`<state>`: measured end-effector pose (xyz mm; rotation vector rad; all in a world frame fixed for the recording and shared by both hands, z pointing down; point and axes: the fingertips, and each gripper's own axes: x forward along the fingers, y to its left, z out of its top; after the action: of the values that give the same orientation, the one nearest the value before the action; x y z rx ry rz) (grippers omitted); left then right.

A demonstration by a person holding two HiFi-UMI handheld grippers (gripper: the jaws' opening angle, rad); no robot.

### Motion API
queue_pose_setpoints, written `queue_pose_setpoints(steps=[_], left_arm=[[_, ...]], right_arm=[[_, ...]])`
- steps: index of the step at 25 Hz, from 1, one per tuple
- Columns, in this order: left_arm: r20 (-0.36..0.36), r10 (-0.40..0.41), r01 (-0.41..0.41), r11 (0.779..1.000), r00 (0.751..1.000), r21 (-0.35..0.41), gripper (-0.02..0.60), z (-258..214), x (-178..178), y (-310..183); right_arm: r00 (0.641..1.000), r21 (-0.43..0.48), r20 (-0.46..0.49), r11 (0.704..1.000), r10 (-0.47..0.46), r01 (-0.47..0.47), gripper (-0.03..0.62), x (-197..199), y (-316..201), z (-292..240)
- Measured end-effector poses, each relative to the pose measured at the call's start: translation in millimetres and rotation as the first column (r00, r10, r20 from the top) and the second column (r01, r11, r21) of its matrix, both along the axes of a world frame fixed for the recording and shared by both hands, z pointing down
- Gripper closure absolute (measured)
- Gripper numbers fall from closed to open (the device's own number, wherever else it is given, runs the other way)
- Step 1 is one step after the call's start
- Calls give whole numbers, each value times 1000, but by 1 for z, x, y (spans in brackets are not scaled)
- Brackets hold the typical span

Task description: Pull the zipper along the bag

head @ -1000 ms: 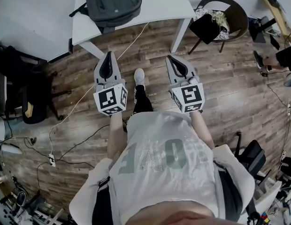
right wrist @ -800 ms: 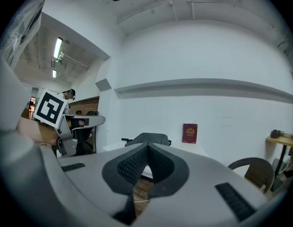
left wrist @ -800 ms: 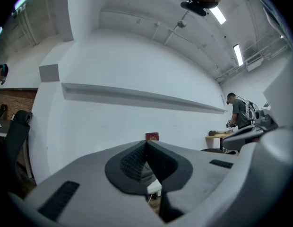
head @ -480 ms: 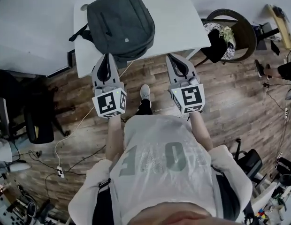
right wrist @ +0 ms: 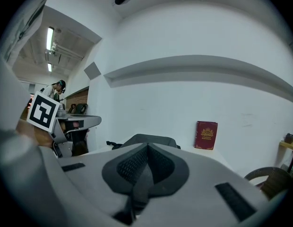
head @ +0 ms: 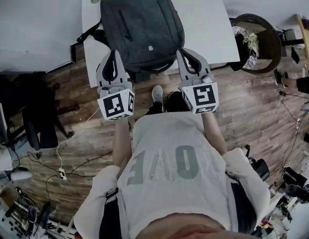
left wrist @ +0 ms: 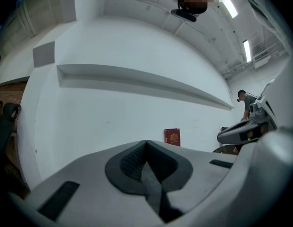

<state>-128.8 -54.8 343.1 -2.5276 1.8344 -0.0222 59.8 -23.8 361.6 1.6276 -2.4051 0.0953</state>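
Observation:
A dark grey backpack (head: 142, 26) lies flat on a white table (head: 207, 19) in the head view, its lower end hanging a little over the table's front edge. My left gripper (head: 113, 58) hovers at the bag's near left corner, jaws shut and empty. My right gripper (head: 185, 55) hovers at the bag's near right corner, also shut and empty. In the right gripper view the top of the backpack (right wrist: 151, 139) shows just beyond the shut right gripper (right wrist: 147, 147). The left gripper view shows only the shut left gripper (left wrist: 146, 143) against a white wall. No zipper pull is discernible.
A round wooden chair (head: 256, 39) with a dark cloth stands right of the table. A black chair (head: 37, 121) stands at the left on the wood floor, with cables (head: 60, 156) trailing across it. A red booklet (right wrist: 206, 135) leans against the far wall.
The person has stepped toward the table. The backpack and table have come nearer in the head view, and both grippers now reach the bag's near edge. Both stayed shut.

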Motion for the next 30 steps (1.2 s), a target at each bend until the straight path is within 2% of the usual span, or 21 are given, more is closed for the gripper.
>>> queue_pose_setpoints(steps=[11,17,26,27,28,29,30], left_arm=[[8,-98,98,995,995,4,557,2,-29,-33],[25,-137,138,990,990,-11,557,9,-27,-48],[38,-156,156,988,987,-8,554,9,-22,-62],[38,-151,151,988,988,-13,551,9,-21,-63],[41,-145,146,989,989,-19,519,11,-19,-65],[46,-140,142,990,989,-28,456,13,-18,-68],[57,-136,138,990,989,-40,351,17,-17,-70]], right_arm=[[997,-1,-9,997,-77,77,566,-21,-58,4],[994,0,-1,994,-108,108,566,-19,-80,9],[989,-43,48,988,-143,145,563,-10,-94,23],[987,-49,56,987,-153,156,546,-10,-95,25],[985,-55,62,985,-161,165,391,-11,-97,27],[985,-59,66,985,-160,164,314,-10,-100,30],[987,-62,67,986,-148,152,283,-8,-103,32]])
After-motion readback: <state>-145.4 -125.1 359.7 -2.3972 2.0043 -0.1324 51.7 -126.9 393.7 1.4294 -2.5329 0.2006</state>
